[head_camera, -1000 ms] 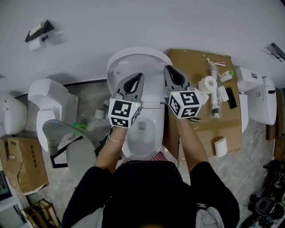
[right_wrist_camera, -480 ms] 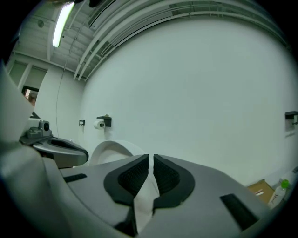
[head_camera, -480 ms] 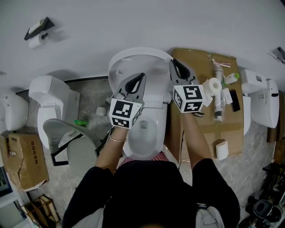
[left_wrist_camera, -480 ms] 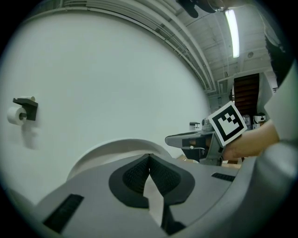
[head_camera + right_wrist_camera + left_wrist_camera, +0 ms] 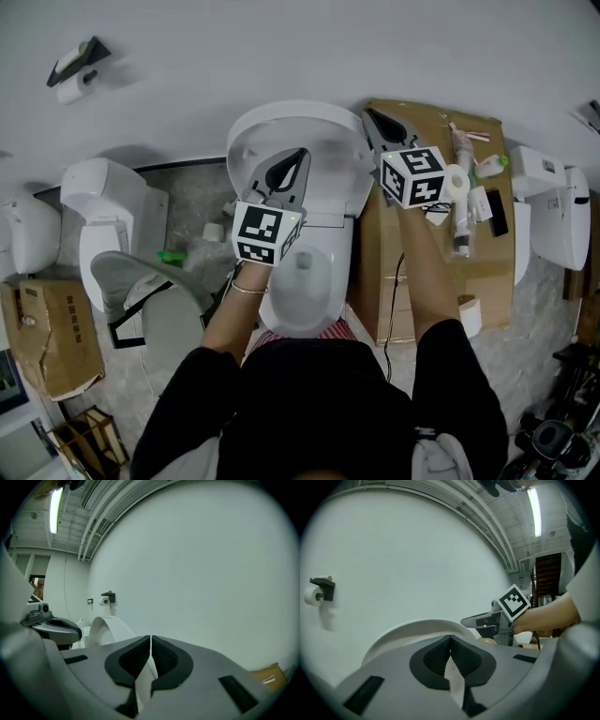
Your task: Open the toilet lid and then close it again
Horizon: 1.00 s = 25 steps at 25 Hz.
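Observation:
The white toilet [image 5: 302, 281] stands in the middle with its lid [image 5: 309, 131] raised upright against the wall. My left gripper [image 5: 296, 157] is shut and empty, its tips in front of the lid's inner face; whether they touch cannot be told. The lid's curved rim [image 5: 417, 629] shows just beyond my left gripper [image 5: 450, 640]. My right gripper [image 5: 372, 116] is shut on nothing, just right of the lid's edge, over a cardboard box [image 5: 412, 127]. From my right gripper [image 5: 150, 640] the lid [image 5: 111, 629] is seen edge-on at the left.
On the cardboard box lie a toilet roll [image 5: 457, 181] and several tubes. Another toilet [image 5: 105, 220] with a grey seat [image 5: 155, 295] stands at the left, a third [image 5: 548, 211] at the right. A paper holder [image 5: 75, 67] hangs on the wall.
My right gripper has moved right and farther away, from the lid's face to beside its edge over the box. The left gripper has barely moved. The lid stays raised.

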Each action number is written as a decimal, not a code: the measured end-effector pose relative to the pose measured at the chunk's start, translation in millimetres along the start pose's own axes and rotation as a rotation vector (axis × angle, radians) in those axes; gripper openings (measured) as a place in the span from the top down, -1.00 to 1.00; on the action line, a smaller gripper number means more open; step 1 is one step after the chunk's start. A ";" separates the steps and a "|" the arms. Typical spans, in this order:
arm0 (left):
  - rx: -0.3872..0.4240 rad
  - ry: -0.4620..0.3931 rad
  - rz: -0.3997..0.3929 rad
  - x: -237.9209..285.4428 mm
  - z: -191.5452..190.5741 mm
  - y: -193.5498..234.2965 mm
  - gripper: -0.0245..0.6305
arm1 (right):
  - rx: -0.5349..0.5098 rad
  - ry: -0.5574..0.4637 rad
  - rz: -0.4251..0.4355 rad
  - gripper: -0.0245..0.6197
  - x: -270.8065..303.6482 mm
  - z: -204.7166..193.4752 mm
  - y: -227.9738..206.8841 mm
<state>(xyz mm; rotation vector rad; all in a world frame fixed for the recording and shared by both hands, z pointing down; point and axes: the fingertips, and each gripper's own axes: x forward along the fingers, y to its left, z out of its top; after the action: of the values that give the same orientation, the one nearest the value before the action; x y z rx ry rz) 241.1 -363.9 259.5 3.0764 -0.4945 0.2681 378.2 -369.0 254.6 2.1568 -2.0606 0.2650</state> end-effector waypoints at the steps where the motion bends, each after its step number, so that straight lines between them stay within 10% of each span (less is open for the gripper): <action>1: 0.001 0.001 -0.001 0.9 0.0 0.2 0.92 | 0.001 0.010 0.009 0.86 1.9 -1.5 -1.0; 25: -0.007 0.013 0.014 1.0 -7.7 5.7 0.92 | -0.048 0.075 0.131 0.87 19.8 -0.9 3.7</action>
<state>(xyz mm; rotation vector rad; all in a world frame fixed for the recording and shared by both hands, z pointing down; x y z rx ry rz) 239.0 -369.3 267.1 3.0632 -0.5163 0.2858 375.3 -388.3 259.9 1.9574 -2.1462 0.3036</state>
